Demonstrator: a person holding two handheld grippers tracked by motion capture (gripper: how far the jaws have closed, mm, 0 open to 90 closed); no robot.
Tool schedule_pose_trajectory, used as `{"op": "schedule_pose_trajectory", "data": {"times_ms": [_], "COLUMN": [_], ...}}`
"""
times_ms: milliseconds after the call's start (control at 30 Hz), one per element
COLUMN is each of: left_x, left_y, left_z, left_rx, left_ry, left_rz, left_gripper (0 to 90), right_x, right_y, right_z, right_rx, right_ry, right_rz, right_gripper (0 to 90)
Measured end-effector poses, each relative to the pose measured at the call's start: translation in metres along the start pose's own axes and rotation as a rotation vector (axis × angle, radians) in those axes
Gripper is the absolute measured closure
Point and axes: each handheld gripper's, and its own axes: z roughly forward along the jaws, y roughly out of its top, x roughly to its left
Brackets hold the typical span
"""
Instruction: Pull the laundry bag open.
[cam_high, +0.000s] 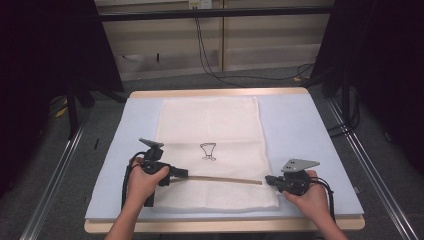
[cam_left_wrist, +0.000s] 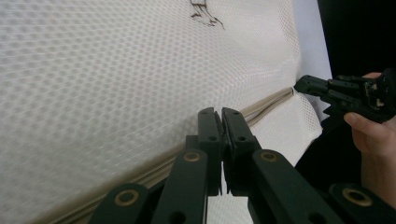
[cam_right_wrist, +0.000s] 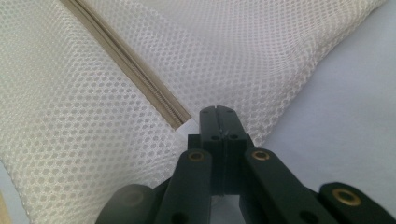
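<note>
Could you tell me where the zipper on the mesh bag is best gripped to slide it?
Probably at the zipper end by the left gripper, coming in level along the strip: it lies flat across the mesh bag, and the right gripper pins the far end.

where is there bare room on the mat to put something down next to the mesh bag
Bare mat runs as a wide strip between the mesh bag and the right table edge, and a narrower strip lies left of the bag. The near edge is crowded: both hand-held grippers, left and right, sit at the ends of the zipper.
</note>
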Motion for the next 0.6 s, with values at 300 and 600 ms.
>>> {"op": "schedule_pose_trajectory", "data": {"times_ms": [300,600], "left_x": [0.011,0.018], "left_y": [-0.003,-0.006], "left_z": [-0.014,-0.024], "left_rx": [-0.022,-0.039], "left_ry": [0.006,0.005], "left_rz": [-0.026,-0.036], "left_gripper": [87.4,87.4], "right_x": [0.0,0.0], "right_y": [0.0,0.0], "right_z": [0.0,0.0], "right_rx": [-0.003,-0.004], "right_ry": [-0.002,-0.004], "right_rz": [0.002,0.001], "right_gripper": [90.0,90.0]}}
